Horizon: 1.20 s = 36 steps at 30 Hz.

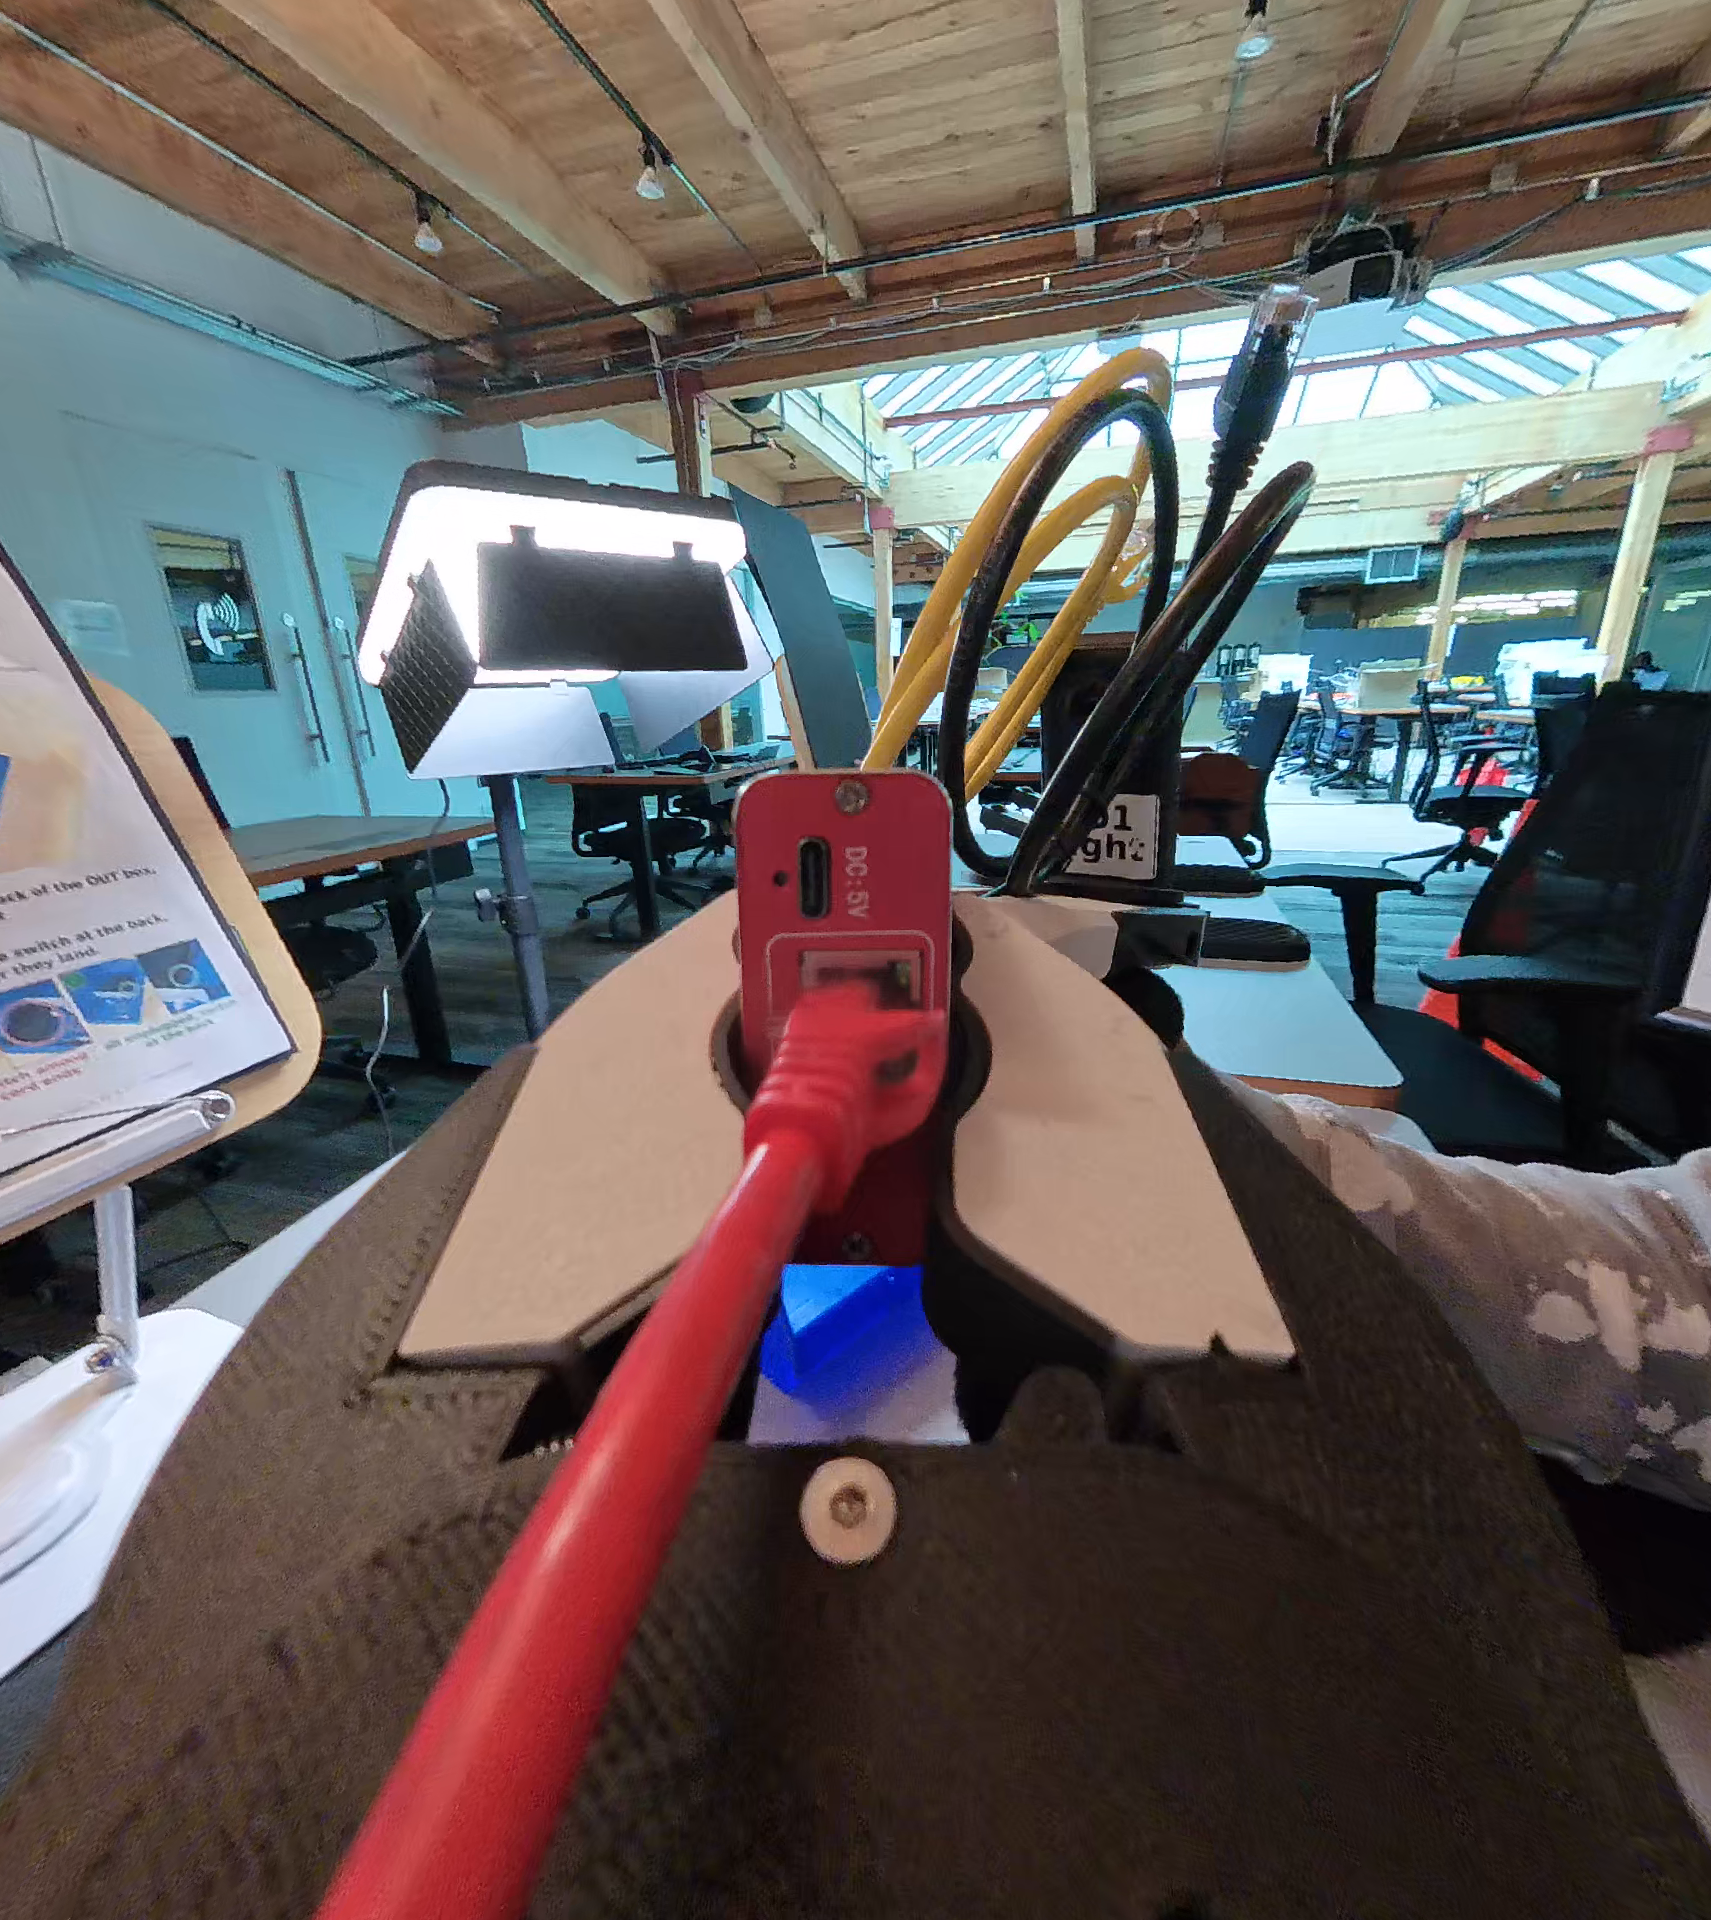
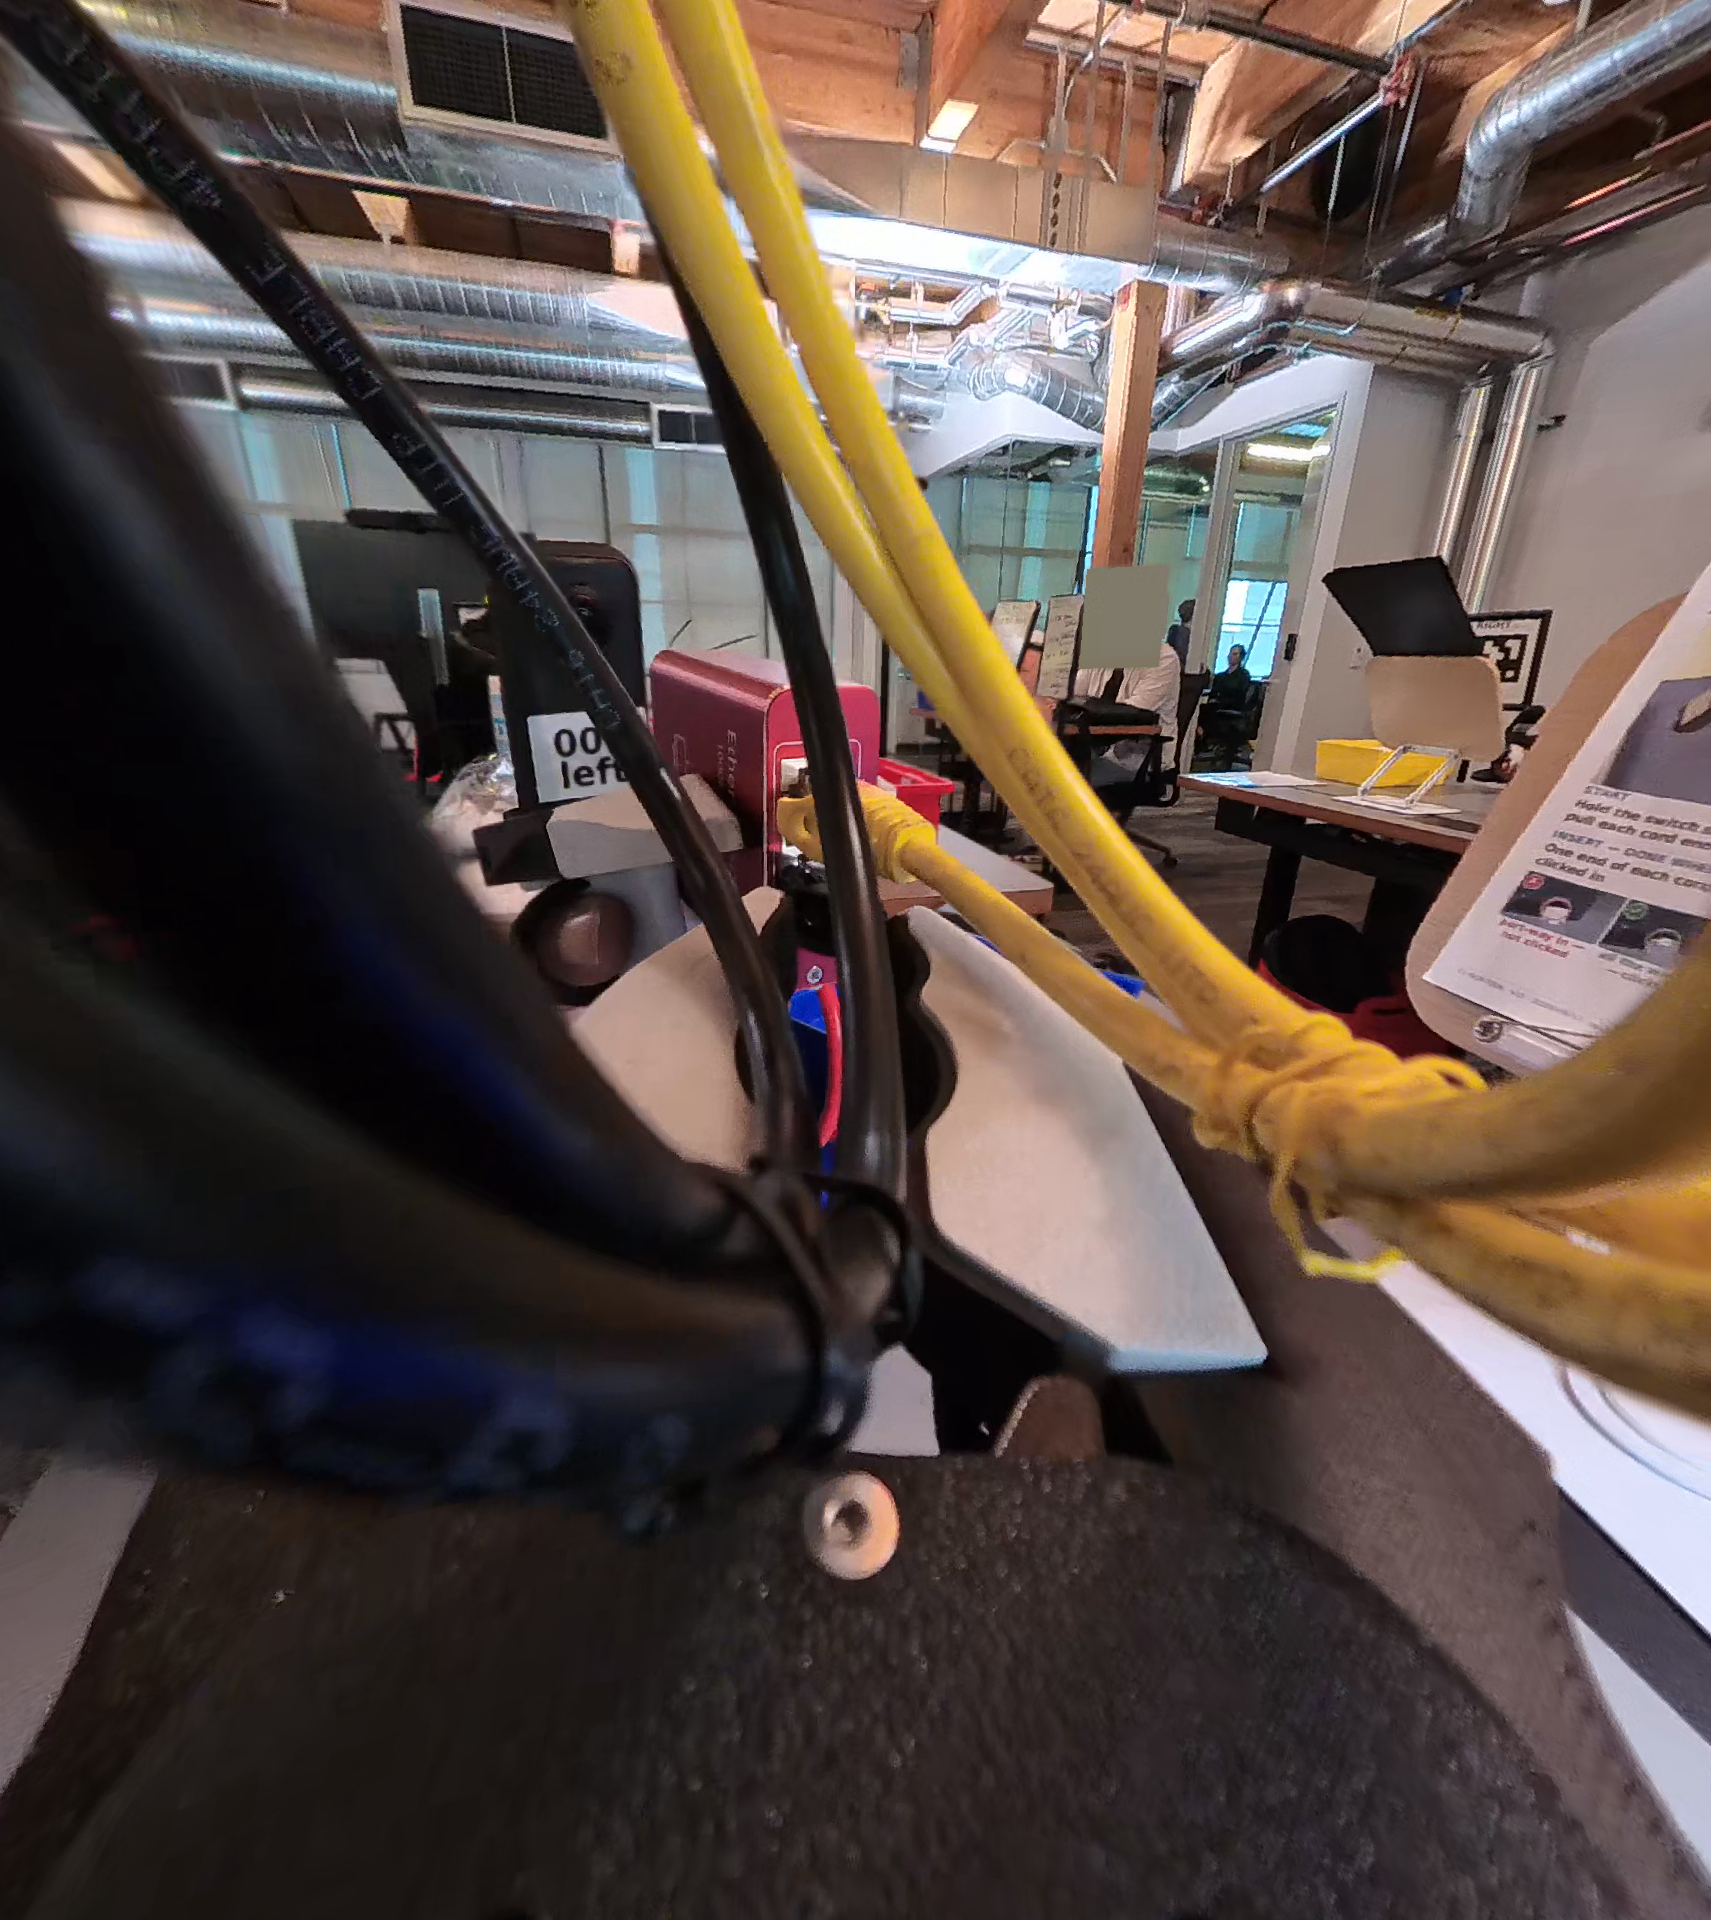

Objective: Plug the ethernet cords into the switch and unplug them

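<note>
— While the left hand-held gripper (image 1: 846,1101) stays out of the plugging, what is it doing?

— It is clamped on the red switch (image 1: 838,935), its two pale fingers (image 1: 612,1143) pressed to the sides. The switch stands up between them, held in the air and not on the table, long axis running up and away from the camera, its end face with one port turned back towards the lens.

— And that port?

— A red cord (image 1: 622,1455) sits in it, its plug (image 1: 846,1081) looking fully home. On the far end, seen from the right wrist view, a yellow plug (image 2: 882,826) is at a port.

— The right hand-held gripper (image 2: 835,1049)?

— Its jaws are close together with a black cord (image 2: 830,831) running up between them; I judge it pinched on that cord, though bundled cable hides much. The black plug (image 1: 1261,364) points straight up, free.

— So which step?

— Inserting, I'd say, with the black cord next. It would need turning over so the plug faces a free port, then a straight push along the switch's long axis until it clicks.
</note>
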Each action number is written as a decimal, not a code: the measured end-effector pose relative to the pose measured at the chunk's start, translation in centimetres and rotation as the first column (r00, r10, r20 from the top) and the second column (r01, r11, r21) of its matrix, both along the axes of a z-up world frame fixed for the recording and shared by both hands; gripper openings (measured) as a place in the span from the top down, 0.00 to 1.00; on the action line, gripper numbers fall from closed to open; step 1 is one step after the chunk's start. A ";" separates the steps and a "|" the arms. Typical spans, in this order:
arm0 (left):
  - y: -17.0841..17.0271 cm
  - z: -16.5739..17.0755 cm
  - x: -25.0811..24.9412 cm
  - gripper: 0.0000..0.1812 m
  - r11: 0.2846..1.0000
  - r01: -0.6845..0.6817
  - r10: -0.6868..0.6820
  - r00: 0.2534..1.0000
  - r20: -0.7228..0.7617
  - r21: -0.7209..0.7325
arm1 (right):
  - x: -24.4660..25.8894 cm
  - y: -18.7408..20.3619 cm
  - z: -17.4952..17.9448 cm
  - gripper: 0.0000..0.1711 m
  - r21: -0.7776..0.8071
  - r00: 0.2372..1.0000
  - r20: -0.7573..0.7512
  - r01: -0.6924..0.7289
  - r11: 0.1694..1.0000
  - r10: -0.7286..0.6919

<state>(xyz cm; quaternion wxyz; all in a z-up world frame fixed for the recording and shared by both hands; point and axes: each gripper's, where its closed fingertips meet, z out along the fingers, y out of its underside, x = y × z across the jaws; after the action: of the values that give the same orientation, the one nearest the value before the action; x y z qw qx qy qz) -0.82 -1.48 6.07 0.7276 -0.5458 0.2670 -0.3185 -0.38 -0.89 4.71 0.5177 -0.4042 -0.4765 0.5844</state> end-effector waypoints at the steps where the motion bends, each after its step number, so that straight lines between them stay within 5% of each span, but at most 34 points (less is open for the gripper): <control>1: 0.0 0.0 0.0 0.84 1.000 -0.002 0.002 1.000 -0.011 0.006 | 0.0 0.0 0.0 0.92 0.007 1.000 0.003 0.004 1.000 -0.004; 6: -2.1 4.0 -5.1 0.84 0.992 -0.063 0.047 0.989 0.139 0.112 | 4.5 5.2 0.8 0.95 -0.081 0.984 -0.075 0.156 0.985 -0.162; 9: -3.2 4.8 -5.0 0.84 0.992 -0.062 0.059 0.998 0.031 0.107 | 2.2 1.9 0.6 0.94 0.123 0.983 0.042 0.172 0.977 -0.178; 12: -2.5 4.4 -5.1 0.83 0.997 -0.059 0.058 0.997 0.041 0.041 | 2.1 3.5 0.7 0.94 -0.021 0.988 0.072 0.140 0.990 -0.138; 18: -1.2 4.1 -9.0 0.84 0.984 -0.170 0.173 0.984 0.053 -0.047 | 8.5 10.1 -3.5 0.94 -0.126 0.912 0.317 0.314 0.941 -0.262; 22: -1.2 4.6 -10.9 0.84 0.980 -0.180 0.190 0.974 0.122 -0.089 | 15.4 13.7 -7.3 0.95 -0.107 0.757 0.572 0.452 0.886 -0.317; 27: -1.4 4.9 -11.4 0.84 0.984 -0.152 0.166 0.974 0.156 -0.098 | 22.3 15.1 -14.0 0.94 -0.192 0.500 0.855 0.549 0.813 -0.137; 31: -1.4 4.7 -10.8 0.84 0.981 -0.163 0.176 0.977 0.119 -0.107 | 26.4 16.0 -18.3 0.94 -0.153 0.241 0.970 0.625 0.765 -0.003; 36: -1.0 4.0 -10.2 0.84 0.979 -0.156 0.170 0.981 0.097 -0.134 | 26.8 17.0 -18.5 0.94 -0.044 0.029 0.999 0.591 0.805 0.034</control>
<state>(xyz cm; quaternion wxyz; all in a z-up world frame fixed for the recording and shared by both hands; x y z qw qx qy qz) -11.06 -2.45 10.11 0.7286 -0.5927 0.1608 -0.3032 26.39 16.11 -13.83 0.0588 -0.8826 -0.4474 0.1323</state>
